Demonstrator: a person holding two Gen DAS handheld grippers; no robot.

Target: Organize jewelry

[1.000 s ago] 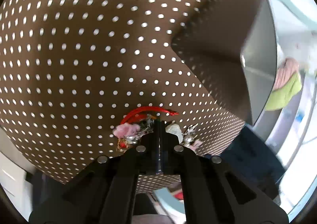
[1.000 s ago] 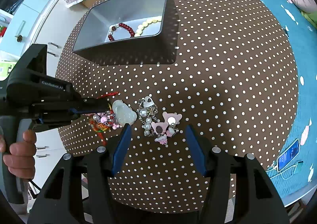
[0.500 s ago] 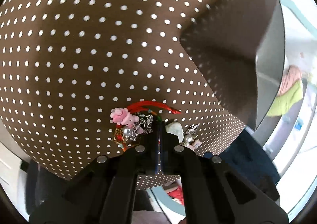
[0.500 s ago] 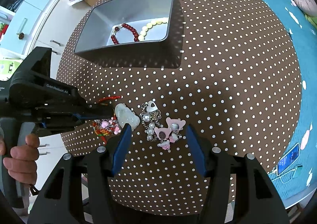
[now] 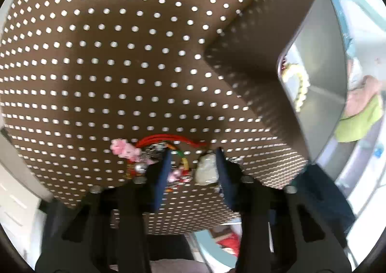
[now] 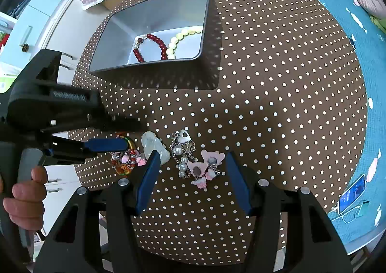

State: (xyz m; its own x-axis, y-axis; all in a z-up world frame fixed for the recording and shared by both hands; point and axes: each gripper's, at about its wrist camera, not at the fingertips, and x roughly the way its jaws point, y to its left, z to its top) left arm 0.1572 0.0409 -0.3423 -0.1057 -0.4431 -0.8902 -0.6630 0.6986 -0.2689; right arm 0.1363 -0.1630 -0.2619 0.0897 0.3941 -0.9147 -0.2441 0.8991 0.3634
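The left gripper [image 5: 193, 159] points steeply down at the near edge of the table [image 6: 277, 85], which is covered in brown cloth with white dots. Its jaws are opening and stand at a narrow gap. Between the blue pads [image 5: 162, 176] lie a multicoloured beaded piece [image 5: 179, 171] and the pale jade pendant [image 5: 206, 168], the pendant close against the inner face of the right-hand finger. The frames do not show the pads pressing on either item. Just outside the left-hand finger sit a pink charm [image 5: 123, 148] and a red cord [image 5: 166, 139] that arcs across ahead of the fingertips.

In the right wrist view the left gripper [image 6: 125, 136] enters from the left side, its fingers running roughly level across the frame, tips at the jade pendant [image 6: 154, 146]. The pendant's long axis runs from the far side toward the right gripper, tilted slightly.

The right gripper [image 6: 193, 159] hangs over the table with its jaws moderately wide and nothing gripped. Ahead of it, between its fingers, lie a pearl-and-chain piece [image 6: 182, 152] and a cluster of pink charms [image 6: 205, 167].

The grey metal tray [image 6: 115, 31] stands well beyond both grippers. It holds a dark red bead bracelet [image 6: 150, 47] and a cream bead bracelet [image 6: 179, 40], side by side.
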